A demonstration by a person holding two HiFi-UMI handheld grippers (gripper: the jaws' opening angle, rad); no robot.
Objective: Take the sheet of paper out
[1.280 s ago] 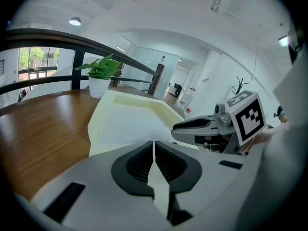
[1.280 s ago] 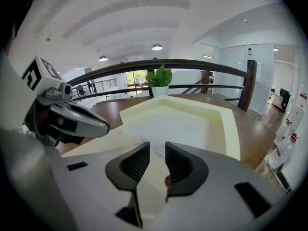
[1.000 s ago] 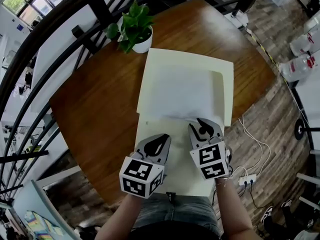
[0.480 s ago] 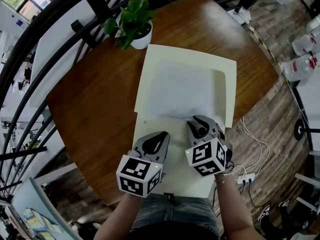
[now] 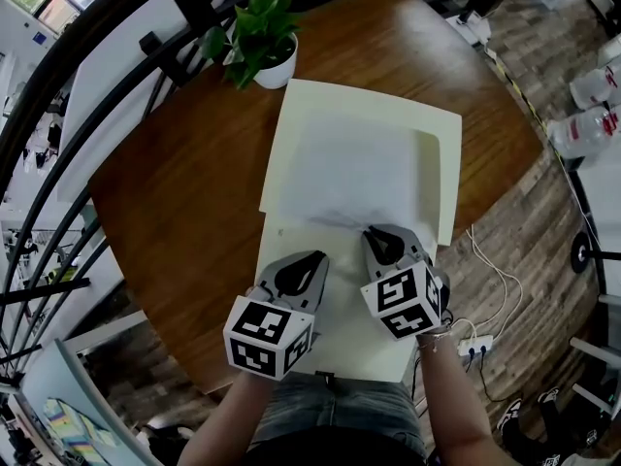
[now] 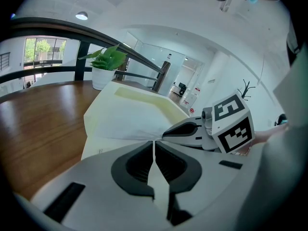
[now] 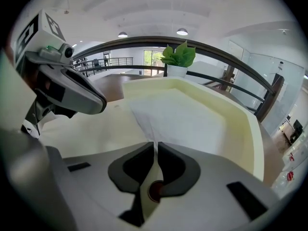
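Barely anything's moved this last second: right gripper (image 5: pixel 382 238) pinches the sheet of paper (image 5: pixel 359 168), left gripper (image 5: pixel 303 263) sits closed and empty on the folder (image 5: pixel 342 304), so I'd pull low and slow.

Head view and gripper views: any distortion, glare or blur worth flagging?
Head view: fisheye bows the railing into arcs, sheen on the table. Left gripper view: dark vignette, window blown out. Right gripper view: same vignette, sheet of paper evenly lit, left gripper soft.

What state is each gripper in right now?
Left gripper: closed, nothing visibly gripped, above the cream paper folder.
Right gripper: closed on the white sheet of paper.
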